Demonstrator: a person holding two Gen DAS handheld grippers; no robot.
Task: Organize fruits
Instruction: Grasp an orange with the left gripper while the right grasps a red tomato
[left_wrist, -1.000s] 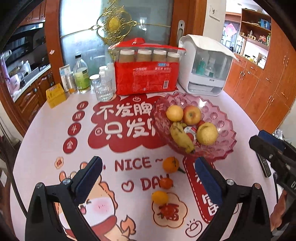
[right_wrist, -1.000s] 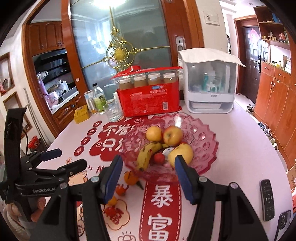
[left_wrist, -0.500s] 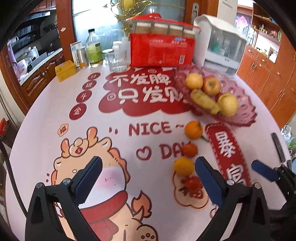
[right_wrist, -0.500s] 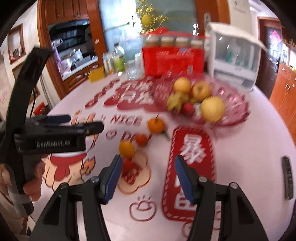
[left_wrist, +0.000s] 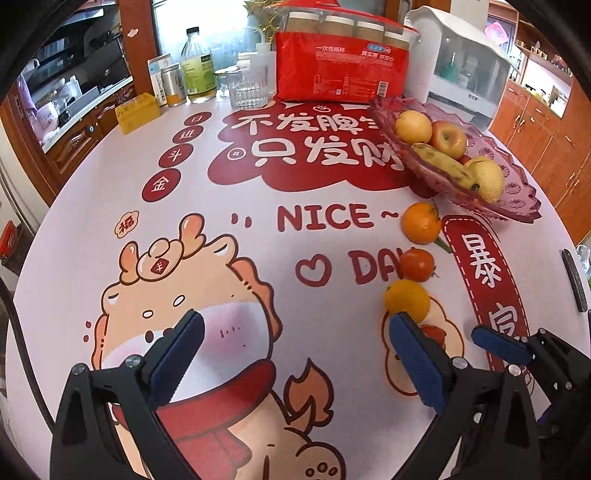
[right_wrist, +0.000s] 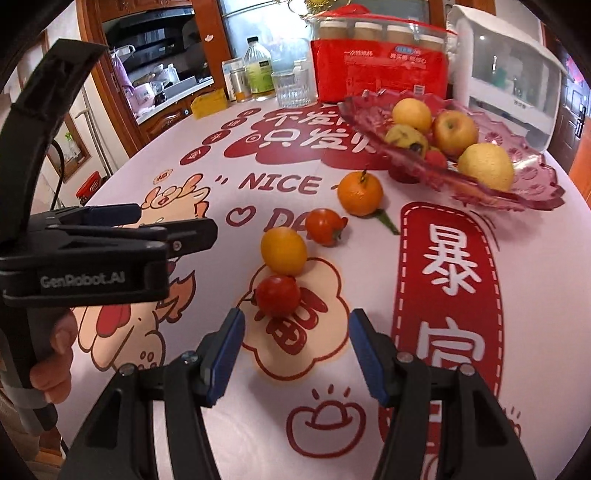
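Observation:
Several loose fruits lie in a row on the printed tablecloth: a red tomato (right_wrist: 277, 295) nearest, a yellow-orange citrus (right_wrist: 283, 251), a red persimmon-like fruit (right_wrist: 325, 226) and a stemmed orange (right_wrist: 360, 193). The pink glass fruit bowl (right_wrist: 517, 192) holds pears, an apple and a banana. My right gripper (right_wrist: 295, 349) is open, low, just short of the tomato. My left gripper (left_wrist: 291, 354) is open and empty over the cartoon print; the citrus (left_wrist: 407, 300) sits by its right finger. The left gripper also shows at the left of the right wrist view (right_wrist: 177, 230).
A red pack of paper cups (left_wrist: 341, 70), a glass (left_wrist: 247, 90), bottles (left_wrist: 197, 66) and a yellow box (left_wrist: 137, 112) stand at the back. A white appliance (left_wrist: 461, 70) is at back right. A remote (left_wrist: 574, 278) lies near the right table edge.
Both grippers have dropped lower and closer to the table. The right gripper has come up to the row of loose fruits; the tomato now lies just ahead of its open jaws.

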